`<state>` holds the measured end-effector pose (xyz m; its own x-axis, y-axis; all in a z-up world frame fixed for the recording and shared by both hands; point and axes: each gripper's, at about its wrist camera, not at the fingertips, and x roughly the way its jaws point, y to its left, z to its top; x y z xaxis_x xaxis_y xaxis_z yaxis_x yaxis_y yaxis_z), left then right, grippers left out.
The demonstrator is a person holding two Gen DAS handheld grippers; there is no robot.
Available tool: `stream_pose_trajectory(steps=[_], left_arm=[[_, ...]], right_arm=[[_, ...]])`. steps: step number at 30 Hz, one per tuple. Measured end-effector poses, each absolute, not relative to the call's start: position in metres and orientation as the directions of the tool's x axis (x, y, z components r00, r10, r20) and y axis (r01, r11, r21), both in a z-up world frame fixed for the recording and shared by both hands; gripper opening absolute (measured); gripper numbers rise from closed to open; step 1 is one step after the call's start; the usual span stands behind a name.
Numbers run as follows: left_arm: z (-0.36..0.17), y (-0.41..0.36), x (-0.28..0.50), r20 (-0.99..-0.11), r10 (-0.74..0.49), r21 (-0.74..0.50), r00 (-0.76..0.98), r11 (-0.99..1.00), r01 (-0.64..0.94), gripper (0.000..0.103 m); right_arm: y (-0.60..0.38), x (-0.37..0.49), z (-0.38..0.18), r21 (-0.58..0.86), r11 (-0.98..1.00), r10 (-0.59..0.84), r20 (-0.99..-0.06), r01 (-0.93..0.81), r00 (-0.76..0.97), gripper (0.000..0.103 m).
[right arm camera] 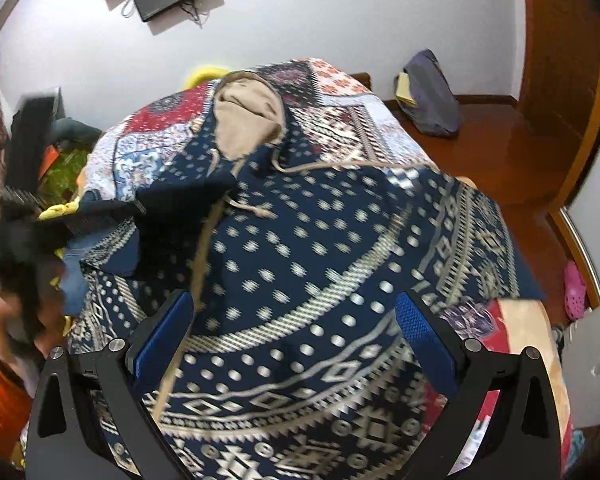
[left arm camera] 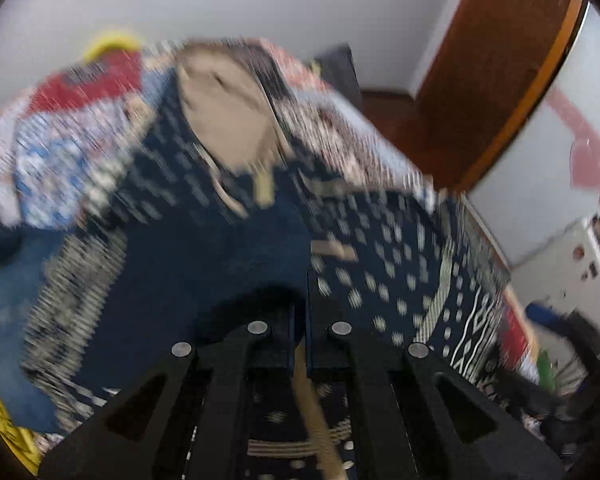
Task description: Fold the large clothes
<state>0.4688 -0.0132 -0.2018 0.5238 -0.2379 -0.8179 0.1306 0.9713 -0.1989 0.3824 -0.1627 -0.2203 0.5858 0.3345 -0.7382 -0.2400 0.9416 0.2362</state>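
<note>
Left-wrist view of hoodie [left arm camera: 204, 264] motion-blurred

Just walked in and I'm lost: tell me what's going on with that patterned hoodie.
A person with a claw in each hand is folding a navy patterned hoodie spread on the quilt-covered bed. The left claw is shut, pinching navy fabric, seemingly part of the hoodie. The right claw hangs open above the lower body, gripping nothing. The beige-lined hood lies at the far end.
</note>
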Motion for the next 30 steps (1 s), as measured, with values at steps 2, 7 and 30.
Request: stream_pose_trajectory(steps=[2, 7, 30], left_arm=[[-0.227, -0.033, 0.467, -0.85, -0.245, -0.198, 0.466, 0.969, 0.148, 0.002], [-0.242, -0.052, 0.451, -0.882, -0.194, -0.119, 0.43, 0.974, 0.195, 0.017], [-0.236, 0.188, 0.358, -0.868, 0.031, -0.006, 0.496, 0.997, -0.073, 0.065]], right_arm=[[-0.17, 0.381, -0.224, 0.235, 0.945, 0.326, -0.747, -0.229, 0.579, 0.101], [-0.177, 0.375, -0.228, 0.219, 0.951, 0.307, -0.764, -0.218, 0.568, 0.101], [-0.02, 0.409, -0.237, 0.014, 0.882, 0.293, -0.799, -0.471, 0.525, 0.087]])
